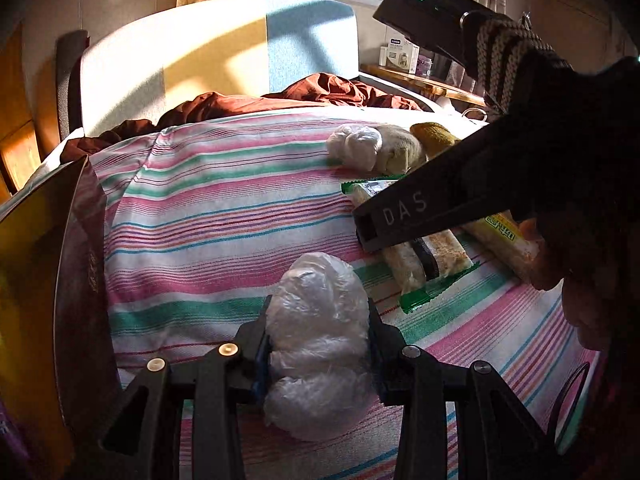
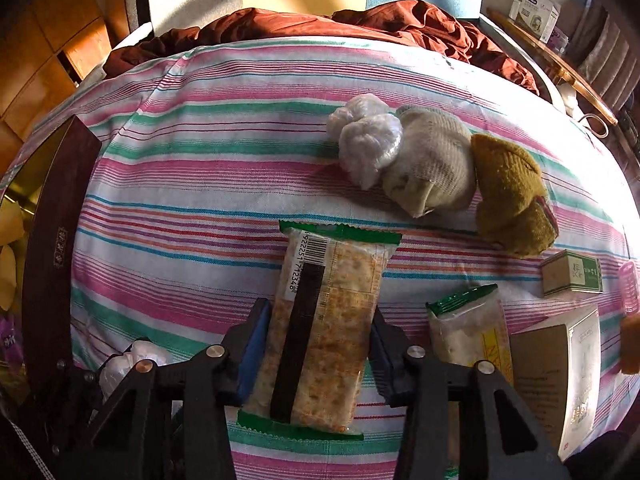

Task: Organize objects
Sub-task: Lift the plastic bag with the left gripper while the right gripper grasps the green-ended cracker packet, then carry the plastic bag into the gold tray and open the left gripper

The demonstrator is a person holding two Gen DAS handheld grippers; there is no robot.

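Gripping a plastic bag (image 1: 318, 340), left fingers (image 1: 262, 344); right fingers (image 2: 252, 344) clamp crackers (image 2: 324, 332).

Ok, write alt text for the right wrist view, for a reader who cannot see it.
The right gripper is closed on a green-edged cracker packet lying on a striped bedsheet. Beyond it lie a white plastic bundle, a cream sock and a mustard sock, with a dark red box at left.

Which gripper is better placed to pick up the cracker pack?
Right. The right gripper already has its fingers on both sides of the cracker pack; the left gripper is around a plastic bag.
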